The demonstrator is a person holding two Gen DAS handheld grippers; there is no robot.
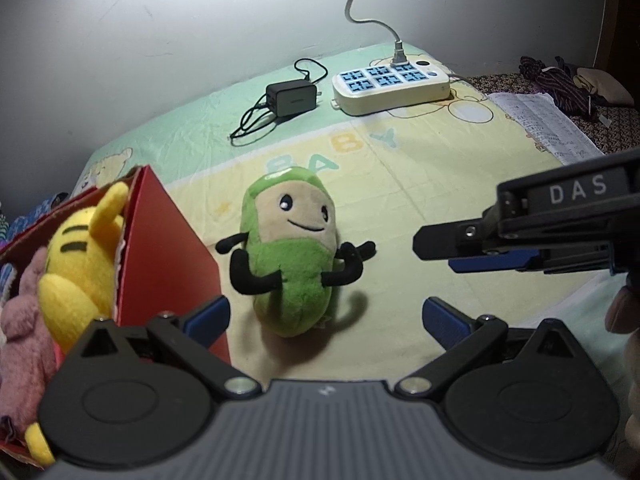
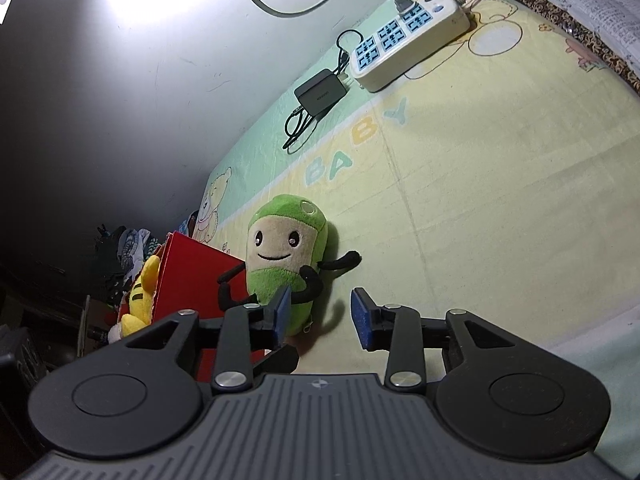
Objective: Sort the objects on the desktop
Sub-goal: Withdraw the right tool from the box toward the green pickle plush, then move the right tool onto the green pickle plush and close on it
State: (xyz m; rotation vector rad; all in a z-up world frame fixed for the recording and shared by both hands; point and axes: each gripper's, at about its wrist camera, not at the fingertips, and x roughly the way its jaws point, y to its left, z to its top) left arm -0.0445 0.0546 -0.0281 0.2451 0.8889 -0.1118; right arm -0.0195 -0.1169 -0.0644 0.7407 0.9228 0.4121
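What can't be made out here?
- Red box contents: in the left wrist view the frame edge and the left tool cut off the yellow plush and pink plush.
- Green plush base: hidden in the right wrist view behind a blue pad of the right tool.
- Black charger label: too small.
- Paper writing: too small.

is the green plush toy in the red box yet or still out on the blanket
Out. The green plush toy lies on the blanket beside the red box, which holds the yellow plush and pink plush.
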